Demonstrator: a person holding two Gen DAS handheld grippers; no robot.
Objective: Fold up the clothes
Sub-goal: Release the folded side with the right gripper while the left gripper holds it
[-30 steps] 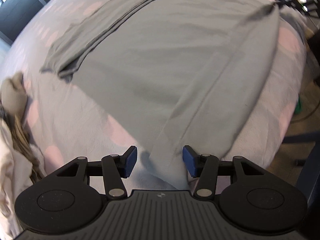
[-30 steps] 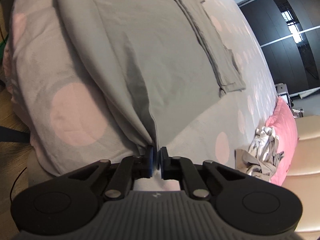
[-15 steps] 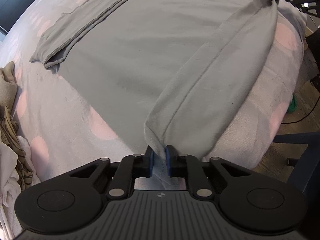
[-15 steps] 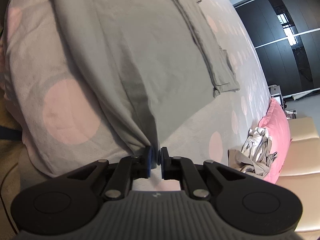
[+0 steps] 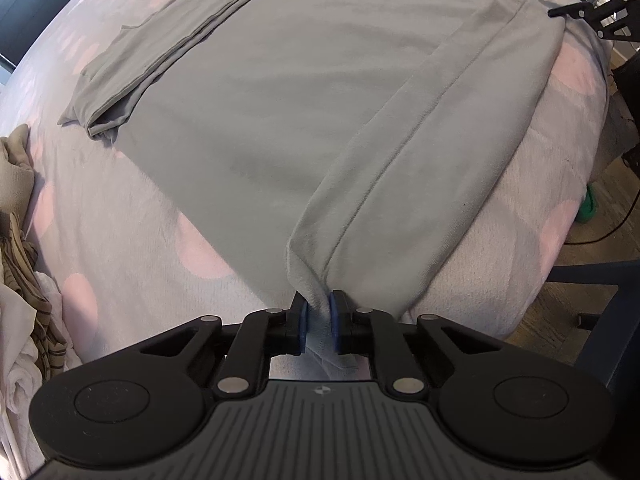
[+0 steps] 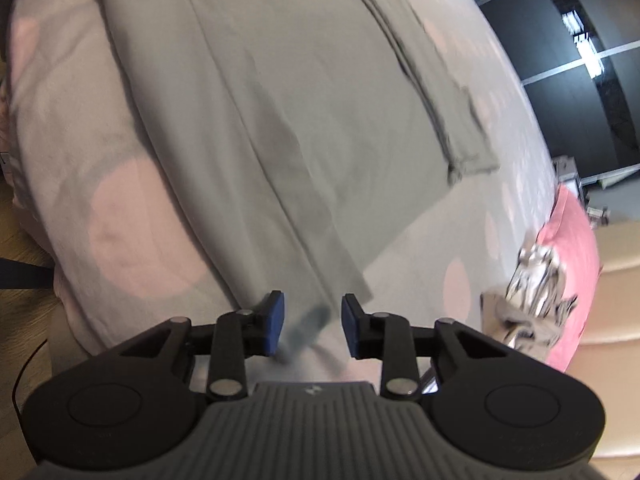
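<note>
Over on the far left of the left wrist view, a heap of beige and striped laundry [image 5: 24, 264] lies at the edge of the bed [image 5: 132, 256], whose cover is pale grey with pink dots. Next comes the grey garment [image 5: 260, 128], spread flat across the bed, with 1 sleeve [image 5: 156, 56] already folded inward along its far side. Toward the middle of that view, the left claw [image 5: 319, 322] is pressed together on the garment's near corner, the cloth bunched between its blue pads [image 5: 303, 322] and a long side strip lifted into a soft ridge that runs away toward the right. Further right, at the bed's edge, wooden floor and a dark chair frame show. In the right wrist view the same garment [image 6: 288, 92] fills the centre, and the right claw [image 6: 312, 326] stands spread just above its near hem, holding nothing; this view is blurred, so whether a pad touches the cloth cannot be told. At the far right lie a pink pillow [image 6: 572, 240] and a crumpled light garment [image 6: 532, 292]. As a judgement, the fold is at an early-to-middle stage: 1 side is tucked in, the second side is only gripped at 1 end, and the cross folds and the waiting laundry are left. No brand, label or readable writing shows anywhere.
</note>
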